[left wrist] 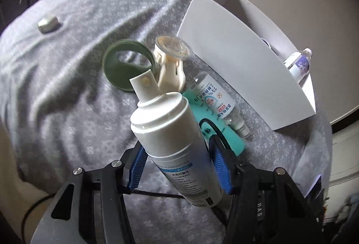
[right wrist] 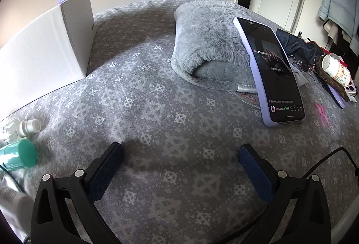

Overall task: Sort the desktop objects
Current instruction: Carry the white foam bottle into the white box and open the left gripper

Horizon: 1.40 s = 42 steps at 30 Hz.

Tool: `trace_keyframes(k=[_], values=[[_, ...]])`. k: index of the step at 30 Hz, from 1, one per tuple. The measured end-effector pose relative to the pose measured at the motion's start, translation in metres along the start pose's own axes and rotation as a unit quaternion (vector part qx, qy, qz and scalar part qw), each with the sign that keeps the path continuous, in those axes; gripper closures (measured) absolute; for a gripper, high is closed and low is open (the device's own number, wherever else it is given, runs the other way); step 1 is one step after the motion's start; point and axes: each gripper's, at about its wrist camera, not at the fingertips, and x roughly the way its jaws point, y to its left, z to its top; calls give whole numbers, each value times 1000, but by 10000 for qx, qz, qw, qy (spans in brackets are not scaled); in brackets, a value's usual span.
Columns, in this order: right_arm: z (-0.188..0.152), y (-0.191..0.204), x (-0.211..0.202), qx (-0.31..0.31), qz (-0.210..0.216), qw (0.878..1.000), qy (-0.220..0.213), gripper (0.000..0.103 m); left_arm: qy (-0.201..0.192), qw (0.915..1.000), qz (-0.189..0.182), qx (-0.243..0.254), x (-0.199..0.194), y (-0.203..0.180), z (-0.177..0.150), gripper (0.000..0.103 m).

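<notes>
My left gripper (left wrist: 177, 154) is shut on a white spray can (left wrist: 170, 131) and holds it tilted above the grey patterned cloth (left wrist: 67, 87). Beyond it lie a clear alcohol bottle (left wrist: 215, 98), a teal item (left wrist: 211, 123), a cream hair clip (left wrist: 172, 60) and a green ring-shaped lid (left wrist: 125, 64). A white box (left wrist: 242, 69) to the right holds a purple-labelled bottle (left wrist: 300, 64). My right gripper (right wrist: 179, 154) is open and empty above the cloth. In its view the white box (right wrist: 44, 51) stands at the left.
A small white earbud case (left wrist: 47, 23) lies far left. In the right wrist view a fluffy grey pouch (right wrist: 208, 46), a phone in a lilac case (right wrist: 273, 71), a pill bottle (right wrist: 336, 69), a pink clip (right wrist: 322, 114) and a teal cap (right wrist: 20, 156) are on the cloth.
</notes>
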Motion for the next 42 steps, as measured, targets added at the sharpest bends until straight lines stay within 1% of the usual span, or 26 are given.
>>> trace_keyframes(k=[2,3,4,5,7,8,9,10,11,13,14,16,17,19,21,22,26,27,30,31,34,35,36,38,40,42], values=[[0,0,0,1,1,10000,0,0,-158,9977,582,297,-18,1,6,54],[0,0,0,1,1,10000,0,0,-236,9948,893,439,-21,10,14,57],[0,1,0,1,1,10000,0,0,-307,9900,1236,609,-26,16,20,58],[0,0,0,1,2,10000,-1,0,-371,9836,1581,787,-31,12,19,59],[0,0,0,0,3,10000,-1,0,-499,9664,2247,1148,-36,11,23,59],[0,0,0,0,2,10000,-1,0,-553,9590,2457,1301,-34,7,21,59],[0,0,0,0,2,10000,0,0,-591,9551,2546,1392,-33,6,22,59],[0,0,0,0,3,10000,0,0,-593,9560,2501,1417,-29,7,24,59],[0,0,0,0,2,10000,0,0,-570,9585,2412,1406,-20,6,27,59],[0,0,0,0,3,10000,-1,0,-436,9614,2315,1422,-3,3,31,59],[0,1,0,0,3,10000,-1,0,-384,9610,2321,1454,4,3,31,59],[0,0,0,0,3,10000,-1,0,-482,9565,2397,1589,11,-2,25,59],[0,0,0,-1,3,10000,-1,0,-469,9563,2373,1640,14,-5,21,58],[0,0,0,0,4,10000,-1,0,-349,9578,2266,1734,24,-8,18,53],[0,0,0,-2,4,10000,-2,0,-209,9592,2183,1787,32,-10,13,41],[0,0,0,-1,5,10000,-2,0,-186,9589,2179,1809,36,-11,10,39],[0,1,0,-1,5,10000,-2,0,-247,9550,2248,1916,44,-17,3,35],[0,0,0,-2,5,10000,-2,0,-245,9534,2260,1985,47,-18,2,33],[0,0,0,-2,5,10000,-2,0,-241,9483,2311,2160,52,-22,0,31],[0,0,0,-2,5,10000,-2,0,-247,9483,2301,2173,53,-21,0,31],[0,0,0,-2,6,10000,-2,0,-265,9541,2155,2064,52,-16,4,29],[0,0,0,-2,6,10000,-2,0,-281,9540,2147,2071,52,-16,5,29],[0,0,0,-3,6,10000,-2,0,-299,9518,2188,2129,52,-16,5,29],[0,0,0,-3,7,10000,-2,0,-315,9432,2335,2341,56,-18,7,30],[0,0,0,-4,6,10000,-2,0,-310,9364,2438,2507,61,-18,11,37],[0,0,0,-4,7,10000,-3,0,-363,9245,2679,2687,65,-19,15,50]])
